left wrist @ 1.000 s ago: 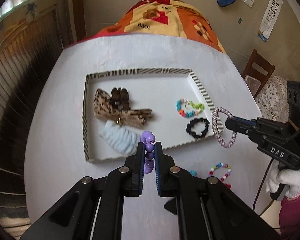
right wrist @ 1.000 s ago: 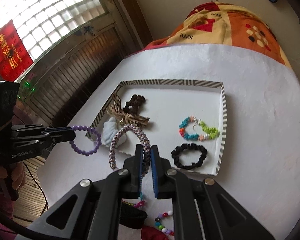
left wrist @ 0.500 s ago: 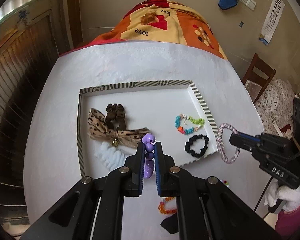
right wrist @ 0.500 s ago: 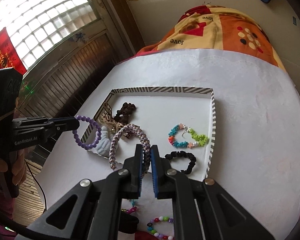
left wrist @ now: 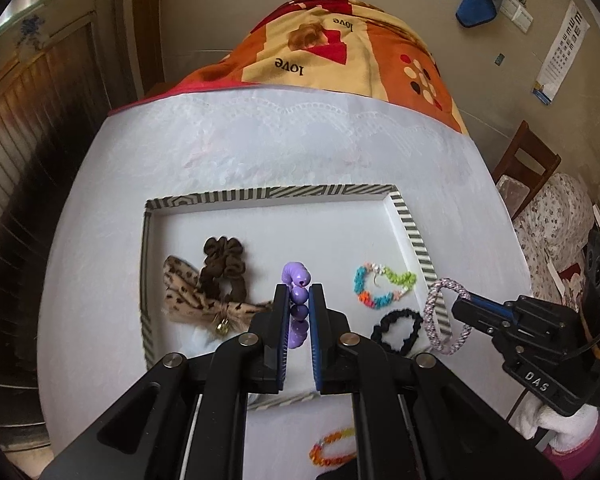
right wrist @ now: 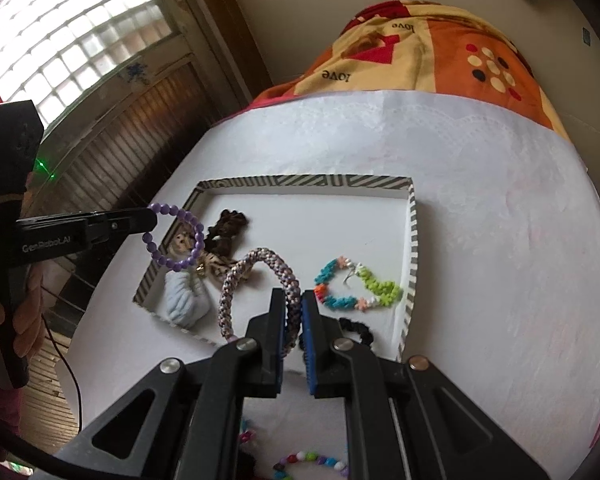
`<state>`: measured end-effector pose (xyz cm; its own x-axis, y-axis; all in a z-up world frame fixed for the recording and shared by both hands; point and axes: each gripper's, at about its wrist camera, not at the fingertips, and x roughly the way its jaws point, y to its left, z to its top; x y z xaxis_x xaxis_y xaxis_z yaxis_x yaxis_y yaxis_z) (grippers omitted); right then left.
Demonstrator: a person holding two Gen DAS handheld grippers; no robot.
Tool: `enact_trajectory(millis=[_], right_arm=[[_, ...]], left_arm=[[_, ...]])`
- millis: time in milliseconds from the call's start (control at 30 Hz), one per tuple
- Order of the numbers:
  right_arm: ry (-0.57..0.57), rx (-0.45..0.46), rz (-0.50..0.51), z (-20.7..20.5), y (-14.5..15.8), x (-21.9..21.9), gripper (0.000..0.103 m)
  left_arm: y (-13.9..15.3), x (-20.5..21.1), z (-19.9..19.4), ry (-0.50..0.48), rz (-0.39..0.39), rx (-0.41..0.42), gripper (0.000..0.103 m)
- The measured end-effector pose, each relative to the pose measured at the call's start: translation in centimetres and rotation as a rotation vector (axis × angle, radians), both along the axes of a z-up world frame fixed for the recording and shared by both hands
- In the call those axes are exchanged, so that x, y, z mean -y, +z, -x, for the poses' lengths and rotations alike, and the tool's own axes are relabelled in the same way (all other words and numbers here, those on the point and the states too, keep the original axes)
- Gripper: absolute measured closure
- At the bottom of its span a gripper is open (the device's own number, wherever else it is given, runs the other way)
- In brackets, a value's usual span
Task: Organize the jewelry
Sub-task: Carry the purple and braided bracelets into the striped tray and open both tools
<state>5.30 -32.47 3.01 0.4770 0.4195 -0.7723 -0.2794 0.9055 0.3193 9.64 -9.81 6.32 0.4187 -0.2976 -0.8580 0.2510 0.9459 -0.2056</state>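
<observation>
Mid-carry, both loads over the tray [left wrist: 414,236] now. Left gripper [left wrist: 299,300] clamped on the purple bracelet [left wrist: 297,280], beads stacked edge-on between the pads, hanging above the tray's middle. Right gripper [right wrist: 301,308] pinched tight on the braided bracelet [right wrist: 256,264], loop arching out to the left over the near part of the tray. Step in hand, by the look of it: delivery of two pieces at once. Next up, probably: lower each to a bare patch of tray floor, part the jaws, lift away clean; best kept clear of the brown scrunchie [left wrist: 224,266], leopard bow [left wrist: 188,298], flower bracelet [left wrist: 382,286] and black scrunchie [left wrist: 398,330] already lying inside. From the left camera, an orange bead bracelet [left wrist: 332,446] waiting on the table [left wrist: 260,140] near the tray. From the right camera, the purple ring as a full open circle, plus a multicolour bead bracelet [right wrist: 312,462] low in frame, also outside the tray.
</observation>
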Motion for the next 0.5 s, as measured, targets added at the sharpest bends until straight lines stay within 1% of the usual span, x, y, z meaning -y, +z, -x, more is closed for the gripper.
enact_trajectory(millis=[267, 500], right_arm=[[-0.036, -0.045, 0.032, -4.6, -2.0, 0.4, 0.095], [-0.051, -0.091, 0.056, -8.8, -4.5, 0.3, 0.095]], left_arm=[[-1.7, 1.2, -4.0, 0.011, 0.016, -0.032, 0.101], [-4.7, 1.5, -7.0, 0.042, -0.012, -0.068, 0.101]])
